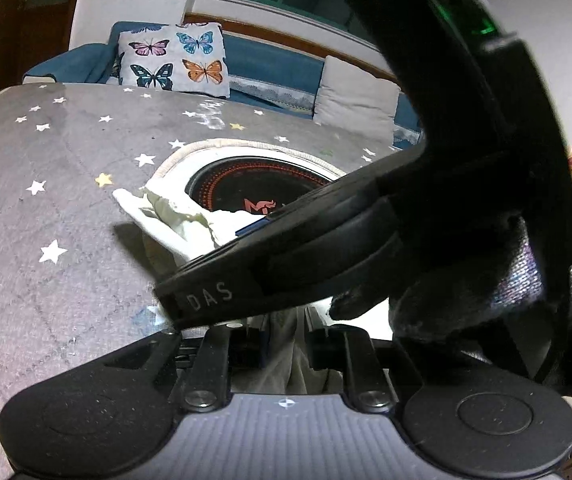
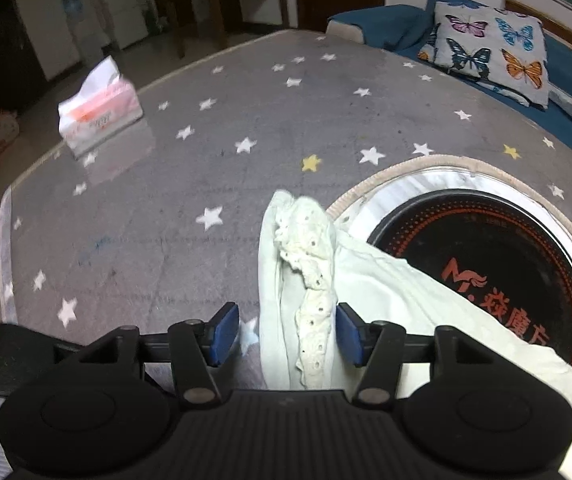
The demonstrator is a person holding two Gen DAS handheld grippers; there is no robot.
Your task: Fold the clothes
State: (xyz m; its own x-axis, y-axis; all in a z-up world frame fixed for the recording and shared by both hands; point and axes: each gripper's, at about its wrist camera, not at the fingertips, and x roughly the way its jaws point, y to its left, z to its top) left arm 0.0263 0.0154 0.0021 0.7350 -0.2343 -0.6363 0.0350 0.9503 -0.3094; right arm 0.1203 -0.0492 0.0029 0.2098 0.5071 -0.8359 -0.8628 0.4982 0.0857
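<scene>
A pale garment with an eyelet lace trim lies bunched on the grey star-print tablecloth, partly over the round cooktop. My right gripper straddles the lace strip. Its right blue pad is against the fabric, while its left blue pad stands a little clear of it, so it is open. In the left wrist view the same garment bunches beyond the black housing of the right-hand tool, which a gloved hand holds. My left gripper has narrow jaws with cloth pinched between them; its fingertips are hidden.
A pink-and-white tissue pack stands near the table's far left edge. Behind the table is a blue sofa with a butterfly cushion. The cooktop's glass disc sits in a cutout of the tablecloth.
</scene>
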